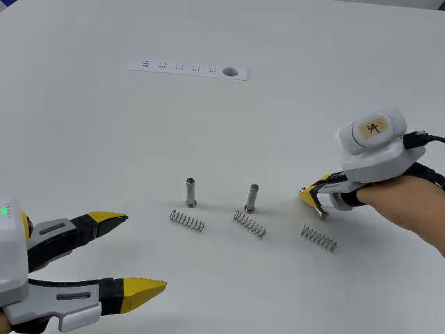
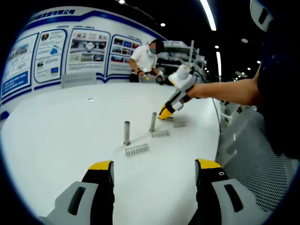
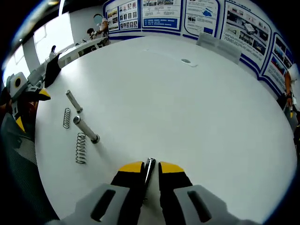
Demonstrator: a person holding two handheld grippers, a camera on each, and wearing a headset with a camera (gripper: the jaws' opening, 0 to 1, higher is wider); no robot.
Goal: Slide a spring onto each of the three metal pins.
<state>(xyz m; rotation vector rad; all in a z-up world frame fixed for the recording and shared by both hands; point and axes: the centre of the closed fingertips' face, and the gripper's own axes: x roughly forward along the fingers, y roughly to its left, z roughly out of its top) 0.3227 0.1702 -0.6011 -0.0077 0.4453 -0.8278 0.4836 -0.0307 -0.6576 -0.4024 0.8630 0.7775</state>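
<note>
A white table [image 1: 104, 139], looked down on from the person's head. Two metal pins stand upright near its middle: the left pin [image 1: 190, 192] and, to its right, the middle pin [image 1: 251, 198]. Three springs lie flat in a row just in front of them. The left spring [image 1: 186, 220] lies just before the left pin, and the middle spring [image 1: 249, 224] just before the middle pin. The right spring [image 1: 318, 238] lies farther right, apart from both pins. Each spring lies free on the table.

The right hand-held gripper [image 1: 311, 197] sits in a hand [image 1: 403, 202] reaching in from the right edge, low over the table just behind the right spring. Its yellow-tipped jaws are drawn in to a narrow gap, clamped on the third pin [image 3: 149, 169], which points forward between them.

The left hand-held gripper [image 1: 145, 252] is at the lower left corner, well apart from the pins and springs. Its jaws are spread wide with nothing between them.

A white power strip [image 1: 188, 69] lies at the far side of the table.
</note>
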